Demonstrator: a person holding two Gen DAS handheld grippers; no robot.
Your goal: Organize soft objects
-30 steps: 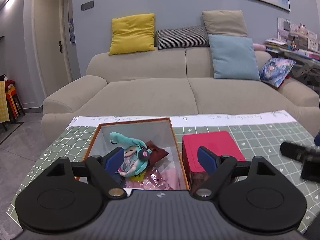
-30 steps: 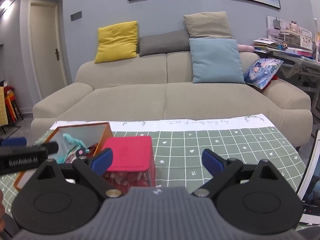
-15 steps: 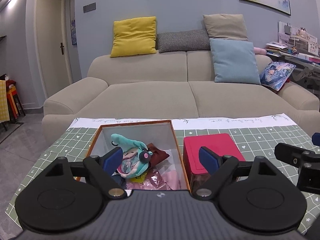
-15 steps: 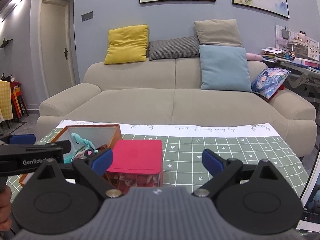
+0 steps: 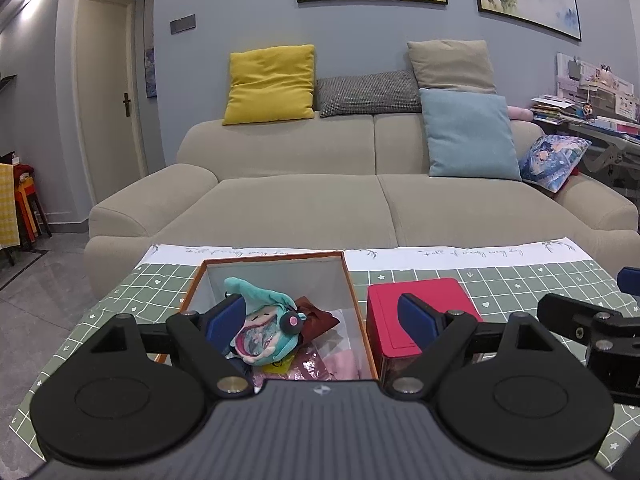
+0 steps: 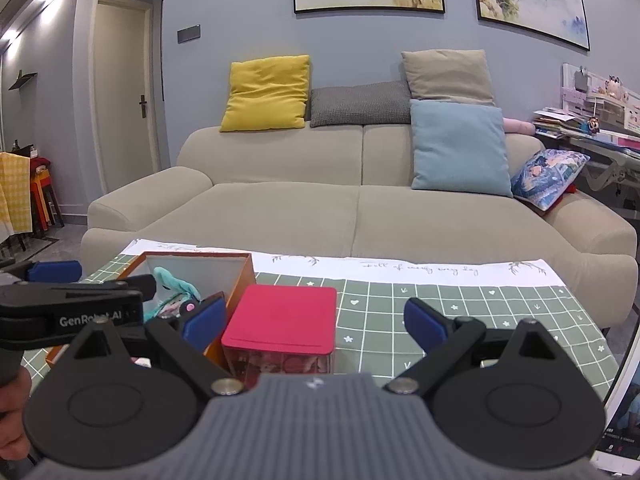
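Note:
An orange-rimmed open box [image 5: 352,292] sits on the green checked tablecloth [image 5: 500,284]. Inside it lies a teal-haired plush doll [image 5: 266,326] on top of a dark red cloth [image 5: 320,318] and pink wrapped items [image 5: 340,364]. My left gripper [image 5: 322,318] hovers open above the box's near edge, holding nothing. A red-lidded clear container [image 6: 282,316] stands just right of the box [image 6: 240,280]. My right gripper [image 6: 314,320] is open over that container, empty. The left gripper's body [image 6: 72,312] shows at the left of the right wrist view.
A beige sofa [image 5: 360,196] with yellow [image 5: 270,82], grey, tan and light blue [image 5: 468,134] cushions stands beyond the table. A cluttered desk [image 5: 592,116] is at the right. A screen's edge [image 6: 624,412] sits at the table's near right. A hand [image 6: 12,412] holds the left gripper.
Both wrist views have risen and pulled back slightly, so the box and red container sit lower in frame. Both grippers stay open; the objects have not moved.

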